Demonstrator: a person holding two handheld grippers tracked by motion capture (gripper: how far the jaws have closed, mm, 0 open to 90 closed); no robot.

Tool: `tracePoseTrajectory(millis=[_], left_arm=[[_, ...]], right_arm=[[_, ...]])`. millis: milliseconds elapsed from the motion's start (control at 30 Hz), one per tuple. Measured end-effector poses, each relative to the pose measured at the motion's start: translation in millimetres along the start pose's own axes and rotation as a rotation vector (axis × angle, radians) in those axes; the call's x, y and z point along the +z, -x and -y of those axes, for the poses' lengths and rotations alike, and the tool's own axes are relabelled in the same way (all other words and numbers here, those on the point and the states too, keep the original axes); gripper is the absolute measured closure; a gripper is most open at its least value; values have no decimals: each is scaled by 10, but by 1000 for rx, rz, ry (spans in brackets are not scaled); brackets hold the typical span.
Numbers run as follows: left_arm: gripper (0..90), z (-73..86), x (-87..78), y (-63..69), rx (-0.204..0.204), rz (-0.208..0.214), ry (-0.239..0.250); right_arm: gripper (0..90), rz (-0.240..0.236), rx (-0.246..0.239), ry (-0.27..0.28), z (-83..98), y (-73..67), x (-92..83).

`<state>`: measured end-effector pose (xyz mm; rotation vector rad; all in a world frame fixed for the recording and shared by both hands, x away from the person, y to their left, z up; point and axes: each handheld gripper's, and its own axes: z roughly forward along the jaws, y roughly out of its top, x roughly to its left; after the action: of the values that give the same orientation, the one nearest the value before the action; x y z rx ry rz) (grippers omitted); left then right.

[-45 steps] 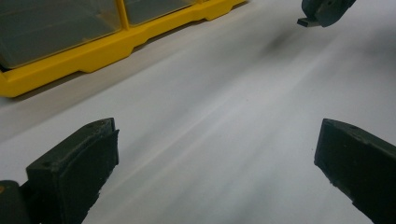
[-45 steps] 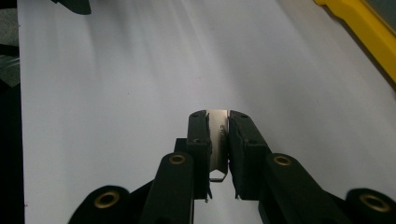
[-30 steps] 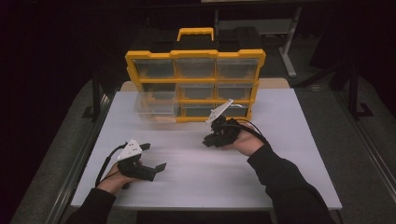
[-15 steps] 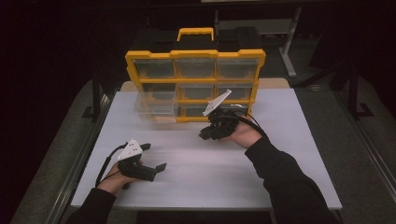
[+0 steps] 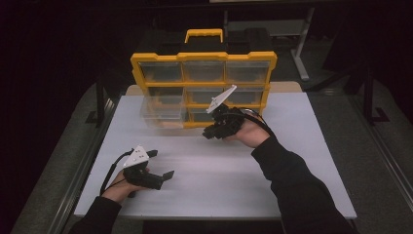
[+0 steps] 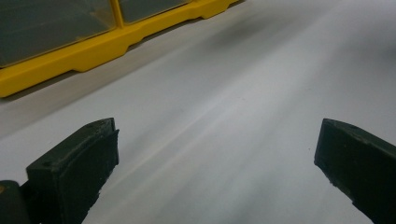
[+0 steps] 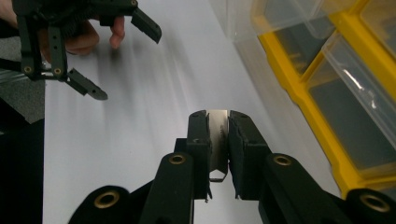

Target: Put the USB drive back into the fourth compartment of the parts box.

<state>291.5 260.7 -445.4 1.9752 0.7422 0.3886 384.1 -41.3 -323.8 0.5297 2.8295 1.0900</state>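
The right gripper (image 7: 218, 135), clamped on a thin metal piece (image 7: 218, 140), had lifted toward the yellow organizer (image 5: 202, 87), probably for stowing; the left gripper (image 5: 159, 165) rested open.

Right gripper (image 5: 210, 132) lifts off the white table (image 5: 219, 180), carrying its thin metal piece (image 7: 217, 135) up alongside the yellow organizer (image 5: 202, 87).

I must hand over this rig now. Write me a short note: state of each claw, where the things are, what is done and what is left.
Left claw: open, holding nothing, low over the table at front left.
Right claw: shut on a small flat metal piece, in front of the organizer's bottom row.
The organizer stands at the table's back; one clear drawer at lower left is pulled out.
Done: piece picked up.
Left: probably place it in a drawer; I cannot tell which.
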Motion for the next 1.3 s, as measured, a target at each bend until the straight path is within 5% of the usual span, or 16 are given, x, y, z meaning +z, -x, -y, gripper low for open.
tracePoseTrajectory(millis=[1300], left_arm=[[0, -3, -5, 3, -2, 4, 5]], right_arm=[[781, 42, -45, 51, -781, 114, -126]])
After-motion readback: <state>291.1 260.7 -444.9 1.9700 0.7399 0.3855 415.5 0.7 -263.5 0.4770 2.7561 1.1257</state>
